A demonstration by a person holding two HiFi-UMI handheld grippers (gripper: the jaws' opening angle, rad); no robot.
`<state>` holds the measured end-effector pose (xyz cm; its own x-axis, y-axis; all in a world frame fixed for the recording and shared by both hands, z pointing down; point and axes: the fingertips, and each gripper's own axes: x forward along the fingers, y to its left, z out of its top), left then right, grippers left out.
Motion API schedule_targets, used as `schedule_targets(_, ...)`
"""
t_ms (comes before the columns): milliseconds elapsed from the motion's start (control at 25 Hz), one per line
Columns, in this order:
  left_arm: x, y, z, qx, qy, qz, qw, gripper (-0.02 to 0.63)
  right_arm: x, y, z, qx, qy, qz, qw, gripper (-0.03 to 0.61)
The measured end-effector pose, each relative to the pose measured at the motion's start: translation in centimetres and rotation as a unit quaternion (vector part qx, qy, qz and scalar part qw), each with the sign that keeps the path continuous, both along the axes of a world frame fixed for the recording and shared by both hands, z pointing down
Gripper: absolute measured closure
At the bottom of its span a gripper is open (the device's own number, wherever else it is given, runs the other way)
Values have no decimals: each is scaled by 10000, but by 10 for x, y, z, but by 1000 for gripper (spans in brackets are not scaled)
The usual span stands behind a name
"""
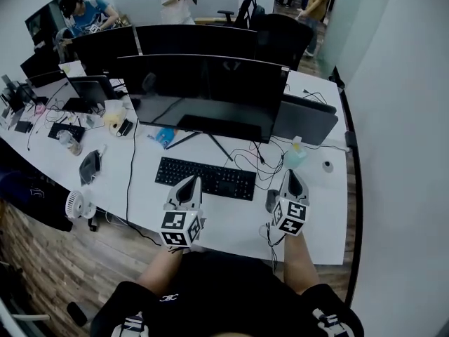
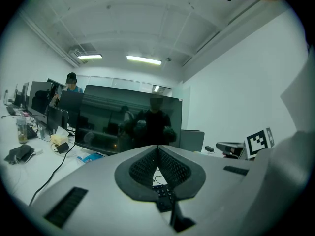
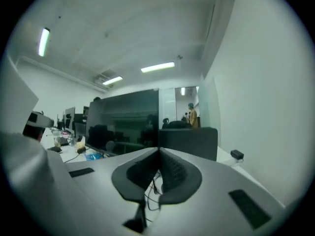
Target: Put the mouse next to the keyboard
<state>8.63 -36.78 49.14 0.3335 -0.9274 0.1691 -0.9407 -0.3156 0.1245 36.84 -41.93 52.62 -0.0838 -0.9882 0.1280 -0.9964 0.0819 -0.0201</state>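
Left gripper (image 1: 188,187) held over near edge of keyboard (image 1: 205,177); jaws pressed together, nothing pinched. Right gripper (image 1: 292,181) held over right part of desk (image 1: 231,222); jaws likewise pressed together, nothing between them. Mouse (image 1: 271,201) seen lying on desk just right of keyboard, just left of right gripper, not gripped. Monitor (image 1: 203,93) seen behind keyboard, cables (image 1: 249,161) between them.

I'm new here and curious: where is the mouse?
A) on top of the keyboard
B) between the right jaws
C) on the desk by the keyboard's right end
C: the mouse lies on the desk by the keyboard; the right gripper has its jaws shut, empty.
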Motion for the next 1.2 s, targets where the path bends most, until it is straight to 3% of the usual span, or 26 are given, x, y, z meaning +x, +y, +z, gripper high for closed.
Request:
schedule_targets(280,12,-1,-6,66,22,165,9998,597,-10,40,-79,1000,-233,-230,9945,566)
schedule_targets(1200,15,8,-14,143,18,331,9993,597,-21,59,-73,806,-260,-199,9962,565)
